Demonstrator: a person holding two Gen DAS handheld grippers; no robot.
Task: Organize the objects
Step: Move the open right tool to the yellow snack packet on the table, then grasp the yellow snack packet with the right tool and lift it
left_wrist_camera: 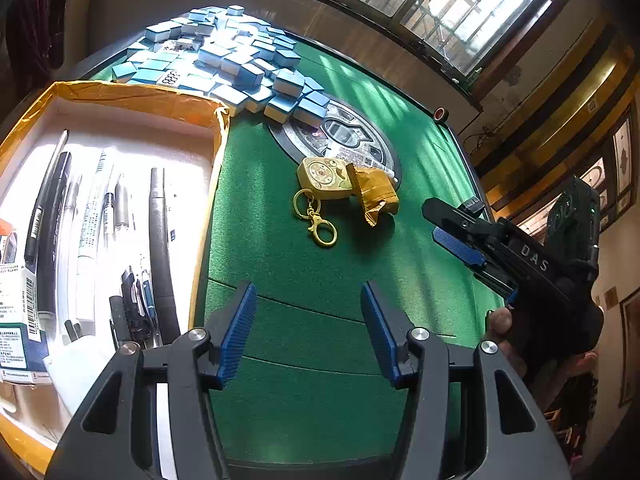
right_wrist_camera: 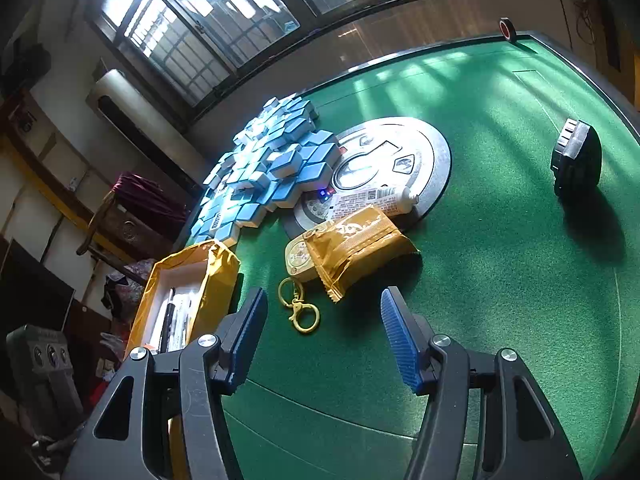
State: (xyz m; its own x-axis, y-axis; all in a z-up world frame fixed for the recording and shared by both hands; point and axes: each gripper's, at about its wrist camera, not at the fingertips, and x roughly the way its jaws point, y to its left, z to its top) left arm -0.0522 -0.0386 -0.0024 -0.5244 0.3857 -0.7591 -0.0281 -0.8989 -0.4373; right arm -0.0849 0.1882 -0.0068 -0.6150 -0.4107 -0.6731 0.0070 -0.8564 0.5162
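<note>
Wrapper (right_wrist_camera: 356,248) – light, crinkly, slippery; pinch mid-body | keychain (right_wrist_camera: 298,270) underneath | right gripper (right_wrist_camera: 324,334) fingers wide, empty | left gripper (left_wrist_camera: 310,330) fingers wide, empty

Sunlight through barred windows (right_wrist_camera: 208,32) stripes the green felt table (left_wrist_camera: 400,92) (walls pale, wood-trimmed)

Left tool (left_wrist_camera: 310,330) hovers empty, jaws apart, over green table (left_wrist_camera: 320,272) beside pen-filled box (left_wrist_camera: 218,136)
</note>
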